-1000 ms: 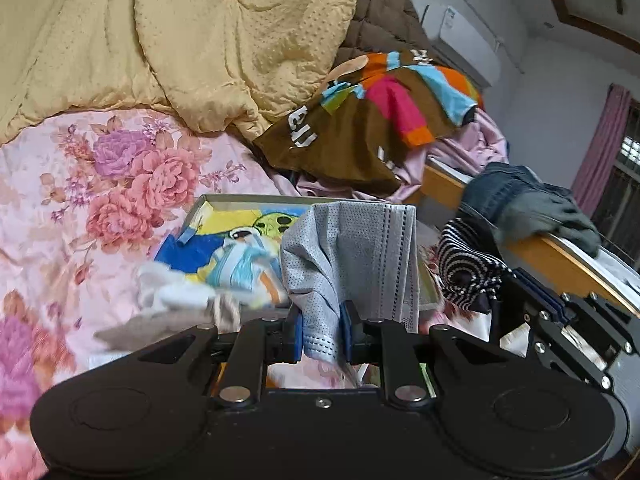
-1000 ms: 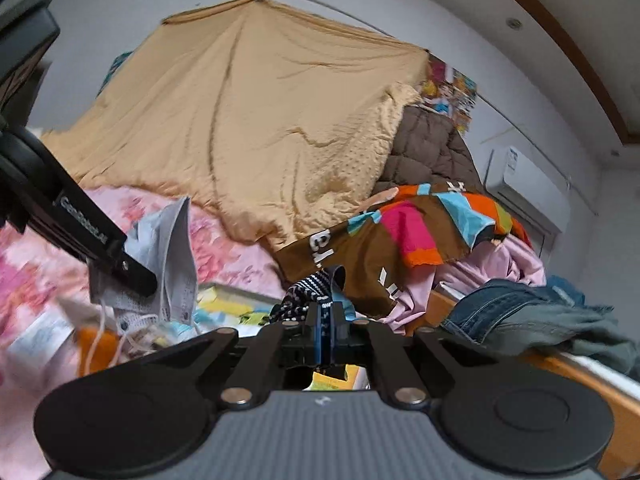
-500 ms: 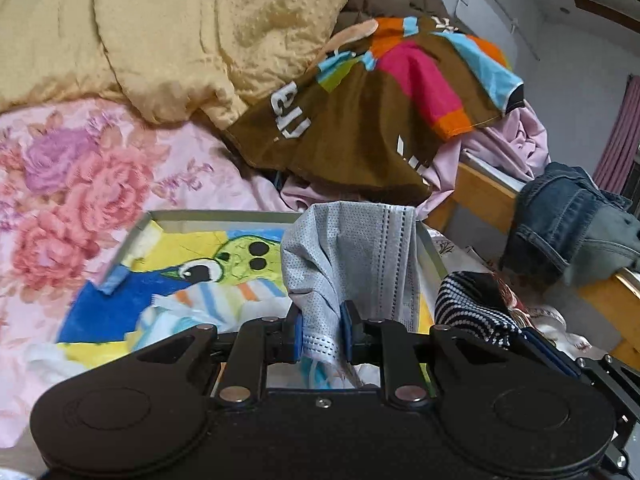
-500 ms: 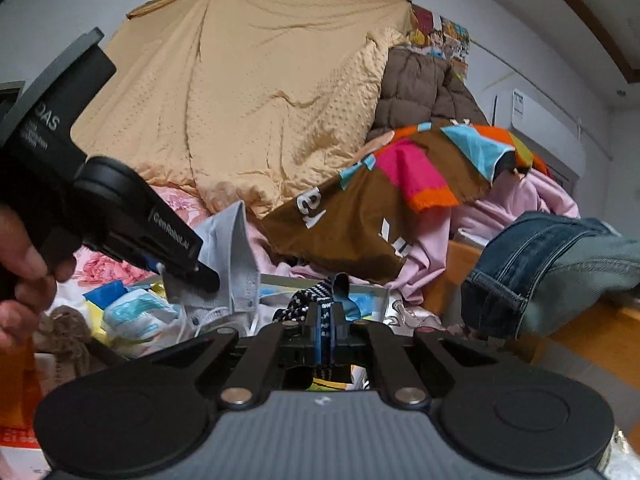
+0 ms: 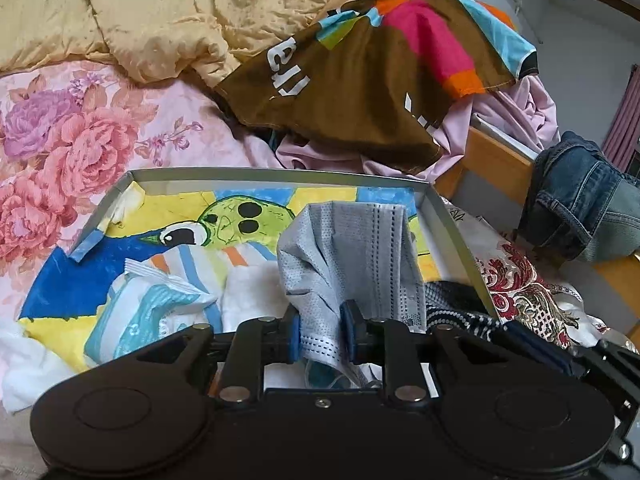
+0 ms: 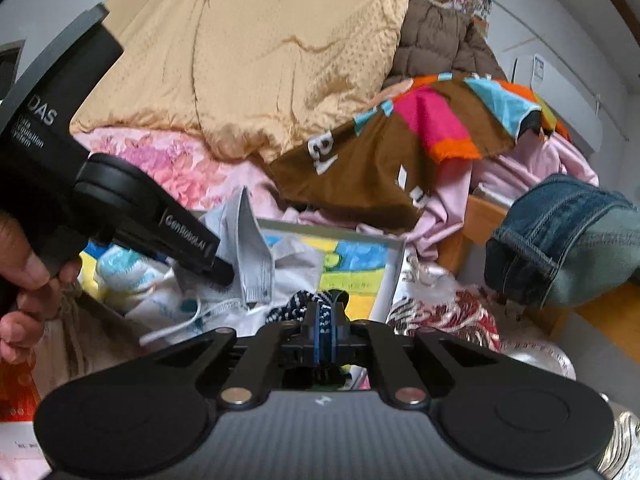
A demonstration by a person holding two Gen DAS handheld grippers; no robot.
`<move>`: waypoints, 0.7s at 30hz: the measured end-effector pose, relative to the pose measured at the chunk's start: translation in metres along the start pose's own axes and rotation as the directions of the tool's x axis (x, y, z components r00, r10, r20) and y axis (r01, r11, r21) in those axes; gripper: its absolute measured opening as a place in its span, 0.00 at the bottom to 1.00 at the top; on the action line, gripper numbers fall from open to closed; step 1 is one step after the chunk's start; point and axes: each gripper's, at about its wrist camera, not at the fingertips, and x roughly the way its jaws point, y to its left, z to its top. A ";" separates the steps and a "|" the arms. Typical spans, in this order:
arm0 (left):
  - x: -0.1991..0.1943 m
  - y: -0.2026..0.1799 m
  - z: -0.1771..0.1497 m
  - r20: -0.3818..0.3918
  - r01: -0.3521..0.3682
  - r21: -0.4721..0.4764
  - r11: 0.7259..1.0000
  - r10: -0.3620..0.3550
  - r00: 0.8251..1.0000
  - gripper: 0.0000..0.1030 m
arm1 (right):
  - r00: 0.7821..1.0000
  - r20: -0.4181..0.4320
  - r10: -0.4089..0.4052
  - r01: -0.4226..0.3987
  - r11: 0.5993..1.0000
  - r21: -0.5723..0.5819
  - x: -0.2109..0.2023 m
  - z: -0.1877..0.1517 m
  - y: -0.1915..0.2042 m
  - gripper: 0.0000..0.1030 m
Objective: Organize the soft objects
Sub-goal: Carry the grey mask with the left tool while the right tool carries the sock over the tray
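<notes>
Compared with a second ago, both grippers have come forward and down over the shallow box [image 5: 448, 216]: its cartoon-printed floor now fills the middle of the left wrist view, where before the flowered bedsheet [image 5: 72, 148] took up more of it.

The left gripper [image 5: 322, 334] has the grey face mask [image 5: 352, 256] between its blue pads; the jaws are easing apart, narrow, with the mask's folded lower end still pinched there. The mask stands nearly upright out of the jaws, long axis toward 12 o'clock, pleats running up and down, its top leaning slightly to 1 o'clock over the box interior. In the right wrist view the same mask [image 6: 248, 248] hangs at the tip of the left gripper [image 6: 224, 272], a white ear loop trailing down to 7 o'clock.

The right gripper [image 6: 325, 330] is clamped tight on a dark striped knit cloth [image 6: 298, 304], which bunches out toward 11 o'clock, at the box's near right edge.

Inside the box, at 9 o'clock from the mask, lies a crinkled blue-and-white packet [image 5: 148, 308] and white cloth. Beyond the box at 12 o'clock, a brown multicoloured garment [image 5: 360, 92] and a yellow quilt [image 5: 180, 12]; at 3 o'clock, jeans [image 5: 576, 208] draped on a wooden rail. A hand [image 6: 24, 280] grips the left gripper's handle.
</notes>
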 end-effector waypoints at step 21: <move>0.005 -0.001 -0.005 -0.013 0.005 -0.035 0.999 -0.005 1.000 0.62 | 0.999 -0.027 -0.024 0.025 0.999 0.037 -0.007 0.003 -0.007 0.66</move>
